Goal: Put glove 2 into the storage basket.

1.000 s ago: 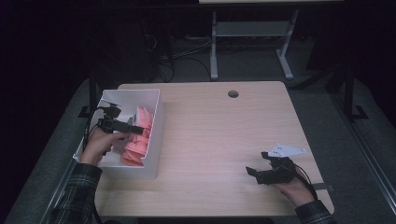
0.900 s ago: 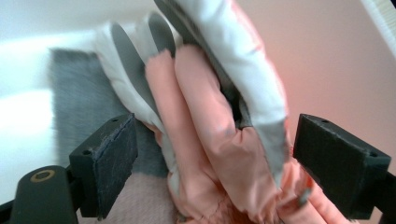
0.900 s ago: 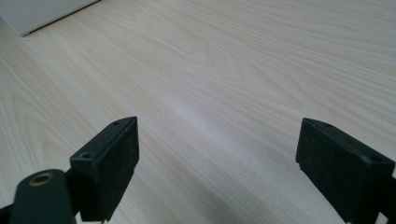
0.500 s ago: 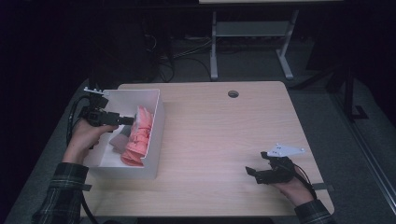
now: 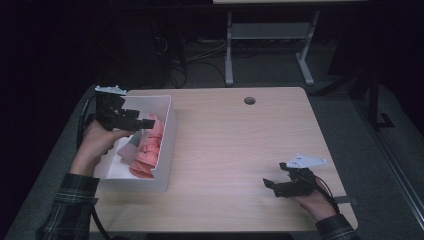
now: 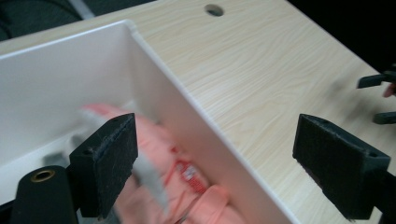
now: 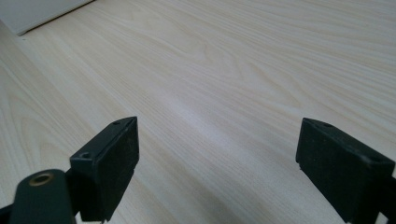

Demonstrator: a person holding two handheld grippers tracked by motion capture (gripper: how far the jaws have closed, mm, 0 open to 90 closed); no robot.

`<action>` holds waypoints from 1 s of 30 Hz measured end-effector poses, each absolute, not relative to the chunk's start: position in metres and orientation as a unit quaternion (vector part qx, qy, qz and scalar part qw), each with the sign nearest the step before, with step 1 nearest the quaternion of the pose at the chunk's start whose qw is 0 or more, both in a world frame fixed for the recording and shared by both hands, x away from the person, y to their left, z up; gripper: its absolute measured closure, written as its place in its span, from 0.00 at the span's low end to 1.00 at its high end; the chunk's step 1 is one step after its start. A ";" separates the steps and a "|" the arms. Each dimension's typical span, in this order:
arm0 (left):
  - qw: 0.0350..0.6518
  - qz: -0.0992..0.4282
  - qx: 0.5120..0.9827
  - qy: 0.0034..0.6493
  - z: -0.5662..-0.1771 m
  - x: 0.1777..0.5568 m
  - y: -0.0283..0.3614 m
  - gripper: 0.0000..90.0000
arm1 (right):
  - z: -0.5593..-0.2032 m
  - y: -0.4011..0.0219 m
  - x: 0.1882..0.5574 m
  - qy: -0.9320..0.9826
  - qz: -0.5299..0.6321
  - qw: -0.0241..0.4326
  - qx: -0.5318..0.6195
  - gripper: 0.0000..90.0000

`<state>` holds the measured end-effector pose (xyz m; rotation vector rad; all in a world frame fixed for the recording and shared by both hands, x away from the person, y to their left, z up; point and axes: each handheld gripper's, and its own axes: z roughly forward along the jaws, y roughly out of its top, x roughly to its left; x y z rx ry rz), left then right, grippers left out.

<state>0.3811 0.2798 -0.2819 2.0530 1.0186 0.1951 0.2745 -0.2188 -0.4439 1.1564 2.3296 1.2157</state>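
A white bin [image 5: 167, 131] stands at the table's left side and holds several salmon-pink packets [image 5: 148, 146] with something grey [image 5: 131, 151] among them. My left gripper [image 5: 150, 122] hovers open above the bin's far half, with nothing in it. In the left gripper view the left gripper [image 6: 217, 140] straddles the bin's wall [image 6: 154, 79]: one jaw is over the pink packets [image 6: 187, 184], the other over bare table. My right gripper [image 5: 270, 185] rests low near the front right edge, open and empty. In the right gripper view the right gripper [image 7: 217, 140] has only light wood between its jaws.
A round cable hole [image 5: 249, 100] sits near the table's far edge. The wooden tabletop [image 5: 240, 150] stretches between bin and right gripper. A corner of the bin [image 7: 32, 11] is in the right gripper view. Dark floor and a metal stand [image 5: 270, 35] lie behind the table.
My left gripper has lifted out of the bin and drawn back toward its far left end, still open. The right gripper has stayed put.
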 end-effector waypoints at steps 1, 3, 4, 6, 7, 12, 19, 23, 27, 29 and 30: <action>0.411 0.076 0.815 0.401 -0.281 0.380 0.276 0.15 | -0.444 -0.219 0.274 0.804 0.419 0.135 0.399 0.14; 0.420 0.073 0.818 0.387 -0.279 0.378 0.265 0.15 | -0.444 -0.219 0.275 0.805 0.419 0.134 0.398 0.14; 0.425 0.068 0.819 0.380 -0.278 0.376 0.261 0.15 | -0.444 -0.219 0.275 0.805 0.418 0.133 0.398 0.14; 0.428 0.069 0.822 0.369 -0.277 0.373 0.250 0.15 | -0.445 -0.219 0.275 0.806 0.418 0.133 0.397 0.14; 0.431 0.066 0.823 0.364 -0.277 0.371 0.243 0.15 | -0.445 -0.218 0.275 0.806 0.418 0.134 0.397 0.14; 0.441 0.059 0.830 0.337 -0.280 0.362 0.213 0.15 | -0.444 -0.218 0.274 0.808 0.416 0.135 0.396 0.14; 0.435 0.058 0.844 0.308 -0.291 0.349 0.174 0.15 | -0.444 -0.218 0.274 0.808 0.415 0.138 0.395 0.14; 0.433 0.061 0.849 0.297 -0.300 0.341 0.155 0.15 | -0.444 -0.219 0.274 0.810 0.414 0.140 0.392 0.14; 0.428 0.059 0.856 0.285 -0.312 0.335 0.139 0.15 | -0.444 -0.219 0.274 0.809 0.413 0.140 0.394 0.14; 0.424 0.058 0.860 0.280 -0.320 0.333 0.132 0.15 | -0.445 -0.219 0.273 0.810 0.412 0.140 0.394 0.14; 0.423 0.057 0.860 0.280 -0.324 0.331 0.129 0.15 | -0.445 -0.219 0.273 0.809 0.412 0.141 0.394 0.14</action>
